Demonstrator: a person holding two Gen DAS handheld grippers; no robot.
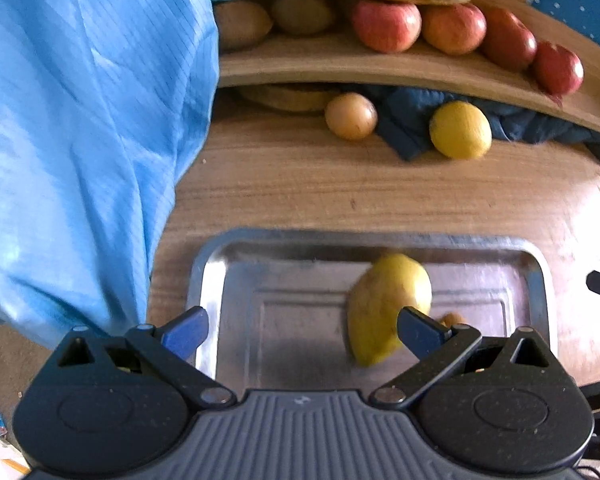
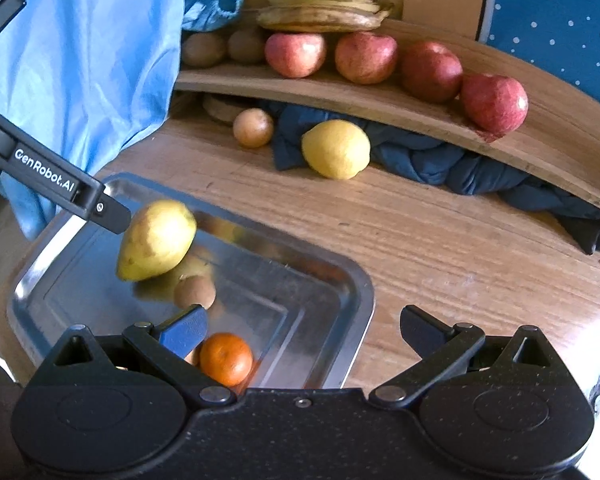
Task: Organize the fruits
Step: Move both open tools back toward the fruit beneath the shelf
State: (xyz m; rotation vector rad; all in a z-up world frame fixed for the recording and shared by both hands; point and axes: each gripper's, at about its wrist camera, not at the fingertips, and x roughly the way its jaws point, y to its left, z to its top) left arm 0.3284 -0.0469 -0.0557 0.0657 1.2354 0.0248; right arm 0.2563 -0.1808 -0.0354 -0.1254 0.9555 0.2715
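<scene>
1. The left gripper point(image 1: 302, 334) hangs over the near part of a metal tray point(image 1: 208, 280); its fingers point(image 1: 186, 330) are spread wide and grasp nothing.
2. A yellow-green pear point(image 1: 384, 300) is in the tray, blurred, just behind the left gripper's right-hand finger; contact between them cannot be told from either view.
3. The right gripper point(image 2: 304, 330) sits at the tray's near corner, fingers point(image 2: 422, 330) released and empty.
4. From the right wrist view, a small brown fruit point(image 2: 195, 292) lies in the tray just beside the pear, and an orange point(image 2: 226, 358) lies nearer the camera, partly behind the blue finger.
5. On the wooden worktop point(image 2: 420, 240) beyond the tray rest a lemon point(image 2: 335, 149) against a dark blue cloth point(image 2: 440, 164), and a small round tan fruit point(image 2: 253, 128).
6. A raised wooden shelf point(image 2: 380, 100) carries four red apples point(image 2: 366, 58), brown fruits to their left and bananas point(image 2: 324, 8) behind.
7. A light blue garment point(image 1: 80, 120) fills the left side.
</scene>
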